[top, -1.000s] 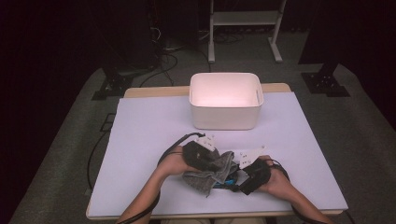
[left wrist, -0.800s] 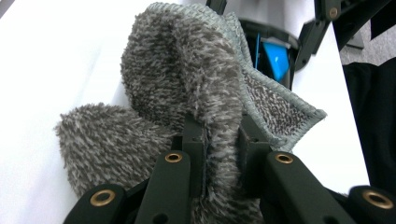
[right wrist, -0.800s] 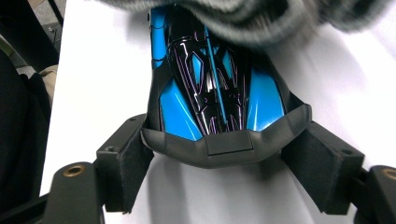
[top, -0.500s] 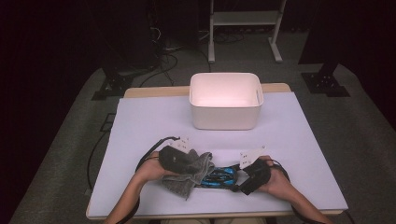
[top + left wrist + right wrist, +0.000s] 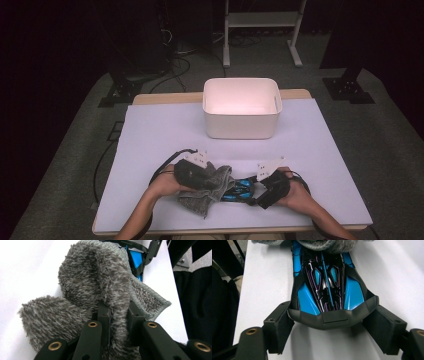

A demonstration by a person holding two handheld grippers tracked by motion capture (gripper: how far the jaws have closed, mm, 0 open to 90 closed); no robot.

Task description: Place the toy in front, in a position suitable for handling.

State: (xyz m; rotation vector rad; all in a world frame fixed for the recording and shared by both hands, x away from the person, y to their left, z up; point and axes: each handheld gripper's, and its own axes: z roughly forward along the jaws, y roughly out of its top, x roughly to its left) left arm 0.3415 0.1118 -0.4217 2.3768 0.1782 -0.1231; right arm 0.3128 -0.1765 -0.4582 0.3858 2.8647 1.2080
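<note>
Near table (image 5: 150,130) edge, centre: blue toy car (image 5: 325,282), rear clamped by right gripper (image 5: 263,192); grey cloth (image 5: 95,290) draped over its front, pinched by left gripper (image 5: 118,315). Risk: a hard wipe could twist the car out of its hold.

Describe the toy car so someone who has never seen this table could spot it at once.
Start at the white bin at the far side of the table, then come straight back to the near edge. The toy car lies there between the two hands, the right claw around its end and a grey cloth draped over the other end. It is the one glossy blue-and-black thing.
</note>
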